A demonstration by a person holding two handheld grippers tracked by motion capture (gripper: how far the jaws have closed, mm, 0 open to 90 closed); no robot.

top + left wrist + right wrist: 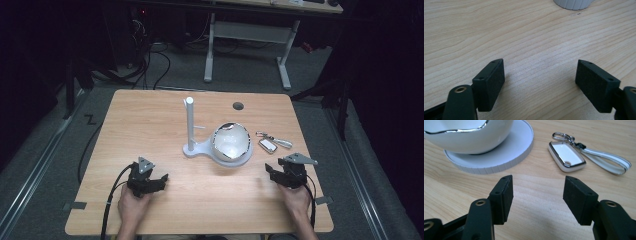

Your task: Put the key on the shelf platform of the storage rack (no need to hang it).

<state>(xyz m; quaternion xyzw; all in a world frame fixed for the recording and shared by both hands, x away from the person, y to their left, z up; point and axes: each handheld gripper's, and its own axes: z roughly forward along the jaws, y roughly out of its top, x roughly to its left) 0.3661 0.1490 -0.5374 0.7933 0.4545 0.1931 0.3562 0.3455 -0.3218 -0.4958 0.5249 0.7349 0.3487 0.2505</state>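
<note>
A white bowl with a wavy silver rim (231, 141) (466, 135) sits on the round end of a white stand base (200, 149) (499, 157), from which a white upright post (190, 122) rises. A white key fob with a silver ring and a white strap (270, 143) (567, 156) lies right of the bowl. My left gripper (148, 181) (540, 82) rests low at the table's front left, open, nothing between its jaws. My right gripper (284, 171) (537, 197) sits at the front right, open and empty, just short of the fob and the base.
The wooden table (150, 125) has a round cable hole (238, 106) near its far edge. A white-legged desk (250, 35) and floor cables (150, 65) lie beyond the table. The base's ribbed edge (574, 4) peeks in at the top of the left gripper view.
</note>
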